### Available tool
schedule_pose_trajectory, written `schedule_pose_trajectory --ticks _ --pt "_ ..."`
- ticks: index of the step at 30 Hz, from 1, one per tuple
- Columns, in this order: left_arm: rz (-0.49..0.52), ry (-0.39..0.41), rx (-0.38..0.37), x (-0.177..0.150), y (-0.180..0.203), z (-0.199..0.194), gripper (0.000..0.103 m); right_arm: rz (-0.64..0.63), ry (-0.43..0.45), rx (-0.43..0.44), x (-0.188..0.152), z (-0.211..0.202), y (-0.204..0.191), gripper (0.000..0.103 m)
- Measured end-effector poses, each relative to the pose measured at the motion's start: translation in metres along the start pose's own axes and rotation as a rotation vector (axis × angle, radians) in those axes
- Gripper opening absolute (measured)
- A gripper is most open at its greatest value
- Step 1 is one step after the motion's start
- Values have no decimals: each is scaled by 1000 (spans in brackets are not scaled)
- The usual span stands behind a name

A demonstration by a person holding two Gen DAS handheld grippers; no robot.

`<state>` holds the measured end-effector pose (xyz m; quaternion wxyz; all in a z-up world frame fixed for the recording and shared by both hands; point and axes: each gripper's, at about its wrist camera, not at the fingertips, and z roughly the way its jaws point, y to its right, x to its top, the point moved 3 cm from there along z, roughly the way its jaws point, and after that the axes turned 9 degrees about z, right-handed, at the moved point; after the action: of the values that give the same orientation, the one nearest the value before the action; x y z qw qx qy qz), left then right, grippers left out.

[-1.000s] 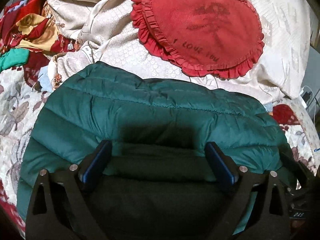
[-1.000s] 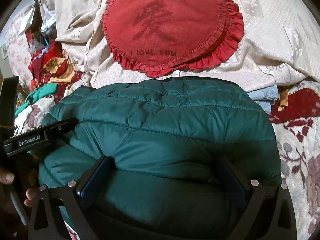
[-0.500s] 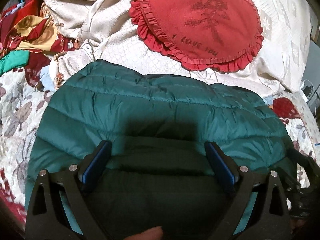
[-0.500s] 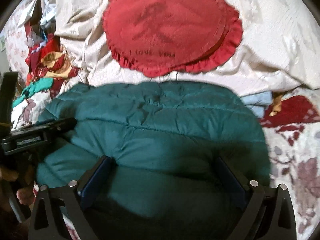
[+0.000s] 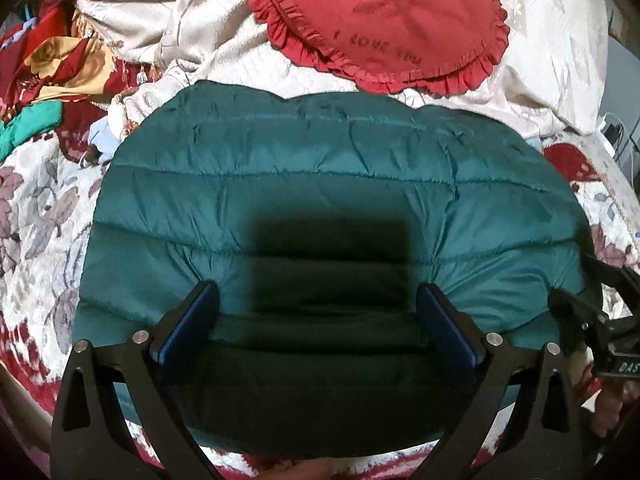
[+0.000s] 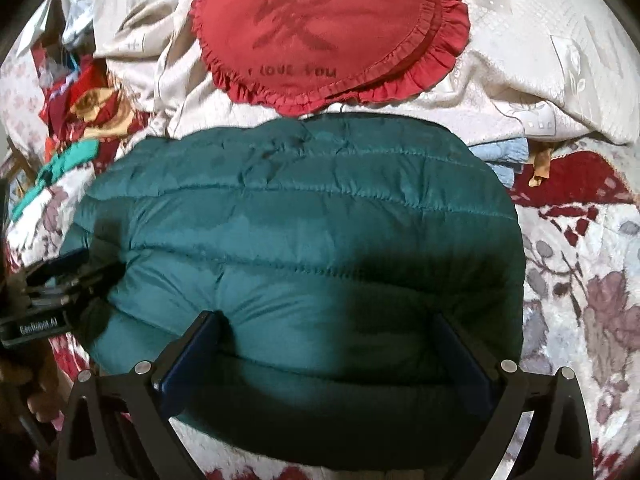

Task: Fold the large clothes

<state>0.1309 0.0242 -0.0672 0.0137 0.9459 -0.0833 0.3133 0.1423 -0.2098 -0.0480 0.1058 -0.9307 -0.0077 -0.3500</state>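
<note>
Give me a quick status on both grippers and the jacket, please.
Left gripper open, right gripper open, both pressed on green puffer jacket. Jacket lies folded on bed. Red cushion beyond, clear.

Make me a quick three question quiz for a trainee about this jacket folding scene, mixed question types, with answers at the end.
1. True or false: the left tongs are spread wide open over the green puffer jacket.
2. What English words are stitched on the red ruffled cushion?
3. Beyond the jacket's far edge lies: A) the red cushion, B) a laptop, C) a shoe.

Key: 1 true; 2 I LOVE YOU; 3 A.
</note>
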Motion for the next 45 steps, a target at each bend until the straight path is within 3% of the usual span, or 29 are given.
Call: schedule_pose_trajectory --ticks 5,10,15,17,21,26,32,41,43,45 --pt "21 3 31 -3 6 2 101 -21 -62 -4 -7 6 6 103" --pt "11 5 13 -3 2 2 102 -3 -89 -15 -3 7 7 103" --pt "6 -35 7 2 2 5 103 -41 -308 -27 9 11 8 103" --pt "6 -53 6 3 2 7 103 -77 -334 -33 10 12 11 103" --pt "20 -87 -4 2 2 13 103 -108 -226 6 -1 14 15 103" --pt "31 -138 16 5 2 23 103 -134 20 65 -24 1 18 103" --pt "24 -111 42 3 3 25 103 -137 18 4 -23 -4 13 103" --pt "15 -8 15 2 -2 9 103 -147 62 19 -29 -12 12 103" --pt "32 3 -2 4 -3 -2 103 -117 118 66 -23 -32 18 101" --pt "72 39 -32 10 -9 -21 103 -30 265 124 -5 -63 39 101"
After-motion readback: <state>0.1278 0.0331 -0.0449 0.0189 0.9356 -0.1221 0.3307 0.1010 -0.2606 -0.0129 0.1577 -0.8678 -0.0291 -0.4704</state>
